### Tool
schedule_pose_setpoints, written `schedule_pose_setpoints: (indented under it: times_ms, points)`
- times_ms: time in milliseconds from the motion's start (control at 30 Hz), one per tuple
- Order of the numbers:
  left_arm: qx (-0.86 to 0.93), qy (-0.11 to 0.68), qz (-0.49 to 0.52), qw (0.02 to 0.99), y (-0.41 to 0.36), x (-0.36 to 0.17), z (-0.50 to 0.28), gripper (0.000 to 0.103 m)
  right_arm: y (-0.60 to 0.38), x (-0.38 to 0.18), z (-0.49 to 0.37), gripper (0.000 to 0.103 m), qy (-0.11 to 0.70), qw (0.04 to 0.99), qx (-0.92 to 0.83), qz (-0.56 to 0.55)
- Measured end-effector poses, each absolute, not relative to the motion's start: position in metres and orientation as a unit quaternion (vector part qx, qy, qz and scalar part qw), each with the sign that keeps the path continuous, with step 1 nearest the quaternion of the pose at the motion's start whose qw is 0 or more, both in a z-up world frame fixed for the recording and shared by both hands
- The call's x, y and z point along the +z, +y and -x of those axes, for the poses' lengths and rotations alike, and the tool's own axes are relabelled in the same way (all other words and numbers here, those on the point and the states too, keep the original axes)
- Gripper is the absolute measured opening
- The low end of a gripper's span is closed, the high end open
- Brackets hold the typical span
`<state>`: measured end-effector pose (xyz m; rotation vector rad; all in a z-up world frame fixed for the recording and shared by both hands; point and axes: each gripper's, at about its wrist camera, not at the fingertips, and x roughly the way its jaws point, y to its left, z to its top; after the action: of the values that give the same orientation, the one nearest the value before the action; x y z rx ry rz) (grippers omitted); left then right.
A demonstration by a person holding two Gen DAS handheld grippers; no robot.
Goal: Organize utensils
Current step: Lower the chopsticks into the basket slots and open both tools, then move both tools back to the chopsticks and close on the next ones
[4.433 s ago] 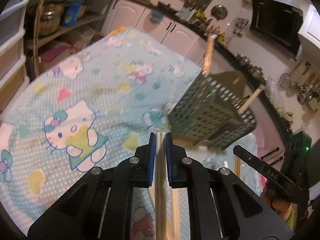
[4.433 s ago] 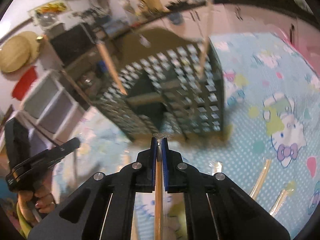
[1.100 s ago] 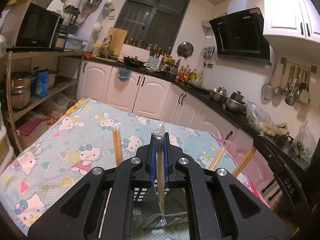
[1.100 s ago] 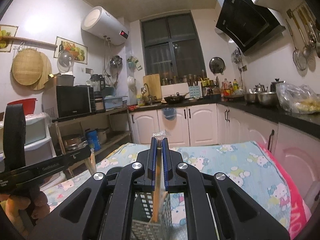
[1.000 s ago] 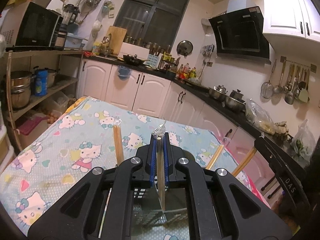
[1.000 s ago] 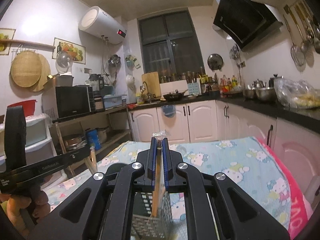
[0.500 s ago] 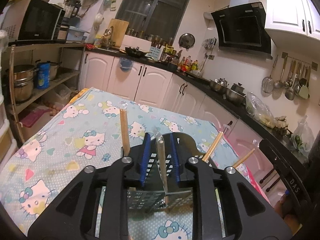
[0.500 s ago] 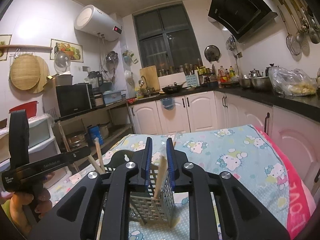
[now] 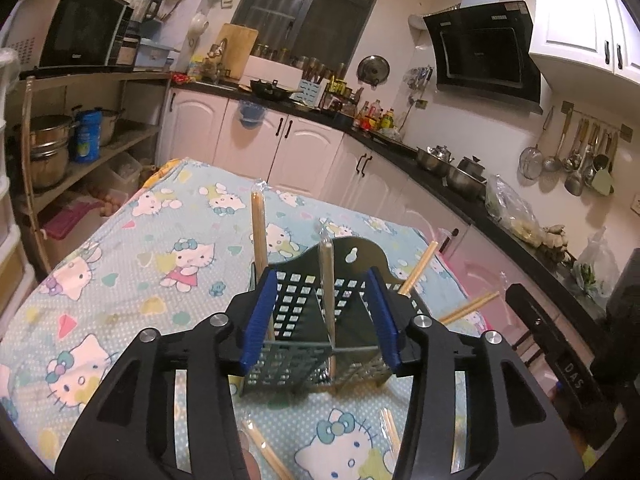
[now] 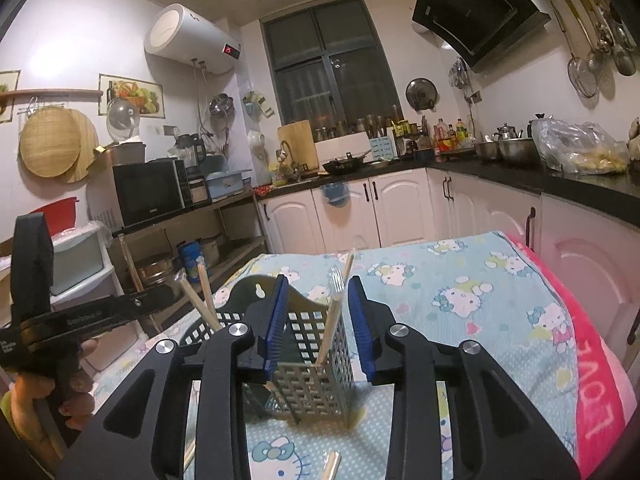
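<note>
Both left tongs (image 9: 322,320) and right tongs (image 10: 318,328) have just been opening; each wrapped chopstick (image 9: 326,280) stands free between them, dropped into the basket (image 9: 296,328) just ahead on the desk (image 9: 132,264).
</note>
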<state>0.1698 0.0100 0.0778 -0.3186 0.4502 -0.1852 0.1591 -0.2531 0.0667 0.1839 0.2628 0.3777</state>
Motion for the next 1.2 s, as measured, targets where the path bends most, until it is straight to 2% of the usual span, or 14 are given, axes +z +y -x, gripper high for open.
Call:
schedule_pose_setpoints:
  times_ms: [233,333,633,1200]
  points:
    - [-0.1,0.228,0.161,0.955,0.009,0.075,-0.155,0.052,-0.258,0.065,-0.151,0.036,0.14,0.968,0.187,-0.096]
    - [-0.108,0.232,0.159,0.954,0.006,0.073,-0.148,0.066,-0.262,0.063,-0.146,0.038,0.149,0.966,0.186,-0.099]
    - [-0.11,0.24,0.169,0.949,0.01,0.063,-0.129,0.089,-0.264,0.053,-0.134,0.046,0.183,0.96,0.194,-0.088]
    - [-0.061,0.269,0.184,0.944,0.052,0.035,-0.099,0.091,-0.262,0.035,-0.109,0.056,0.227,0.946,0.217,-0.073]
